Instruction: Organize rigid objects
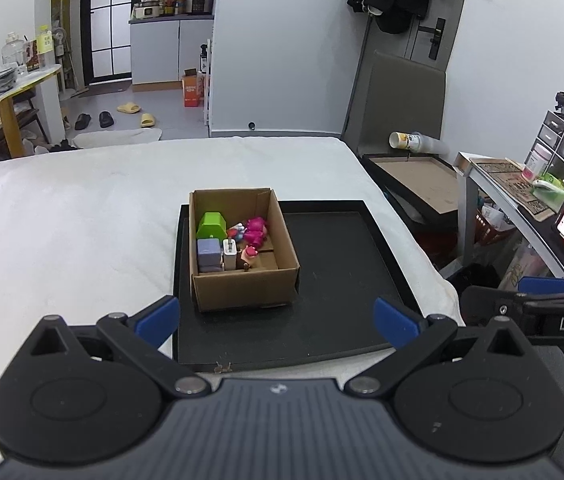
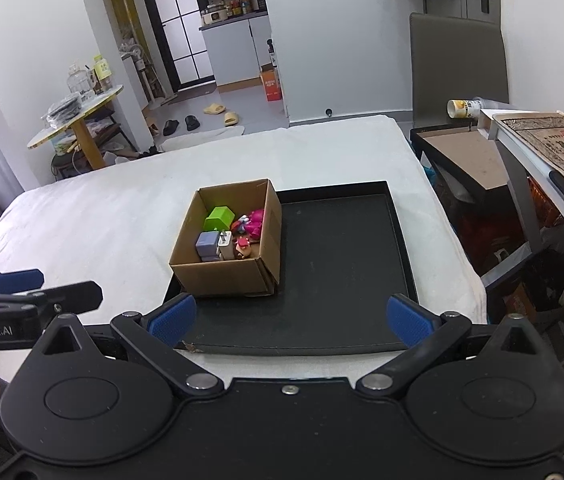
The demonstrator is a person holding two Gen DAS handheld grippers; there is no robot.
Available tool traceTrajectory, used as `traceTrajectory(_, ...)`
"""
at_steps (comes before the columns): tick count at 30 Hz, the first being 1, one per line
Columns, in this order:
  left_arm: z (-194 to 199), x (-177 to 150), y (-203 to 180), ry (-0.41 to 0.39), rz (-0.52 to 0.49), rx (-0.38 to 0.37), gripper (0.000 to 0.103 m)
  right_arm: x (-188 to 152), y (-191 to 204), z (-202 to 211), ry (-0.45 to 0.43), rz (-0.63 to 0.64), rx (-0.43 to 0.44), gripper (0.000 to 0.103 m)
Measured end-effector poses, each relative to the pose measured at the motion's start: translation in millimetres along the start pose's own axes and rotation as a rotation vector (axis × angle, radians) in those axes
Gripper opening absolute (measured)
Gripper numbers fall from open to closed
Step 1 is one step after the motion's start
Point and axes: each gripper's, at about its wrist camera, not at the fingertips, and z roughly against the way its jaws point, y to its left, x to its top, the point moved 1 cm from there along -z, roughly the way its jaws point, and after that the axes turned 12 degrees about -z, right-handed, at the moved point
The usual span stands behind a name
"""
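A white bed (image 1: 82, 208) carries a black tray (image 1: 341, 264), and a cardboard box (image 1: 242, 284) stands in the tray's left part. Inside lie a green block (image 1: 212, 224), a purple block (image 1: 208, 252), a white charger (image 1: 230, 256) and pink figures (image 1: 256, 232). The left hand-held gripper (image 1: 278, 318) and right hand-held gripper (image 2: 287, 316) hover at the tray's near edge, fingers spread apart, empty.

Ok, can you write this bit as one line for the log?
left gripper: open, empty | right gripper: open, empty | toys: in box | box: on tray, left side | tray: on bed

One cardboard box (image 1: 242, 276), one black tray (image 1: 341, 264), one green block (image 1: 212, 225), two claws.
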Motion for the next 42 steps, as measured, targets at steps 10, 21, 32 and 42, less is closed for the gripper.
traceTrajectory(10, 0.4, -3.7, -0.2, 0.004, -0.004, -0.016, 0.103, -4.2, 4.8, -2.6, 0.016, 0.002, -0.006, 0.103)
traceTrajectory(21, -5.4, -5.9, 0.8, 0.03, 0.007, -0.026, 0.103, -5.7, 1.0, -6.2, 0.025, -0.019, -0.009, 0.103)
traceTrajectory(32, -4.8, -7.0, -0.5, 0.027, 0.002, -0.022, 0.103, -6.5, 0.9, -6.9, 0.026, -0.02, -0.013, 0.103)
traceTrajectory(42, -4.4, -7.3, 0.6, 0.032, 0.003, -0.018, 0.103, -6.9, 1.1, -7.0, 0.028, -0.022, -0.01, 0.103)
